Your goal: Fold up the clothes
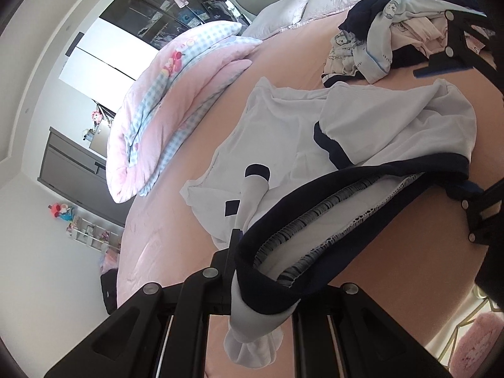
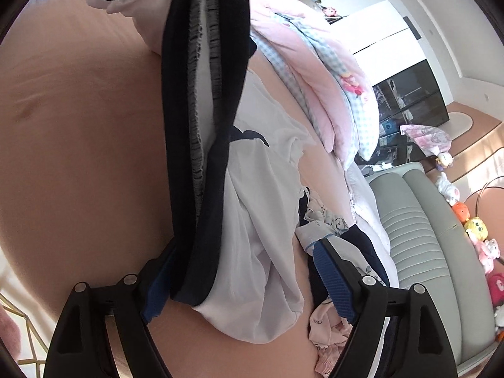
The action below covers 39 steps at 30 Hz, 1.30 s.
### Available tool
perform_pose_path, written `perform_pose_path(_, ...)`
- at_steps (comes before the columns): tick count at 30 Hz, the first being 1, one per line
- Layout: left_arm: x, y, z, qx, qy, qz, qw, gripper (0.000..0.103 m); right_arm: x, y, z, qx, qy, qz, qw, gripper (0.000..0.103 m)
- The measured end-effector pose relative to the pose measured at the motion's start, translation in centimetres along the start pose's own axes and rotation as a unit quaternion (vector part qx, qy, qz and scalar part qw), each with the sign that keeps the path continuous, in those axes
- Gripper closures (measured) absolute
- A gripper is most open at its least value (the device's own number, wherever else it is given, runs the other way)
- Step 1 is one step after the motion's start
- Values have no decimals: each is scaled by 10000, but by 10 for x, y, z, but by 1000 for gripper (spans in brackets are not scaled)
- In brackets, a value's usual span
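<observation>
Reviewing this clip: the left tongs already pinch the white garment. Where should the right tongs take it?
On the navy waistband, at the end lying between the open right tongs. That doubled, elastic edge runs taut up to the left tongs; closing across it from beside looks firmer than grabbing loose white cloth.

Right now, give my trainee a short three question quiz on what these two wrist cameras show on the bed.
1. True or false: the left gripper is shut on the white garment with navy trim.
2. The right gripper's fingers are: A open, with the navy waistband lying between them; B shut on the pink quilt; C out of view.
3. Fill in: the pile of unfolded clothes lies on the ____ bedsheet.

Key: 1 true; 2 A; 3 pink.
</observation>
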<state>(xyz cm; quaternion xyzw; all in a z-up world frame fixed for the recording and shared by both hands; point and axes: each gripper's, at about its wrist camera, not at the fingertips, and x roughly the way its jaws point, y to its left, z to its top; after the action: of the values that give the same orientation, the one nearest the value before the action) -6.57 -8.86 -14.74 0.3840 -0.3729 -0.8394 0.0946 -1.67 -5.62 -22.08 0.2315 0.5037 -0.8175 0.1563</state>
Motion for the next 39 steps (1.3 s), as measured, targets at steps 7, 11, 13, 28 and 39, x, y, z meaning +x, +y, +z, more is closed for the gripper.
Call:
perform_pose_path(7,6,-13,-11,125,161,-63,9998,94,3,-4,-2,79,111,124,9998,19)
perform_pose_path(11,10,-26,-18,271,254,-120,9992,94,-2,5,-7,-304,121,313,9990,73)
perform_pose_path(13,11,-31,-20,331,277,-130,9990,94,-1,14,-12,-614,150,246,9977,94)
perform_pose_path(28,13,-28,-21,54,338,-42,9994,92,0,-3,-3,-590,7,36,9982,94)
perform_pose_path(39,11,-9,-15,-188,262,76,9995,92,0,-21,10,-540,-86,-26,9985,94)
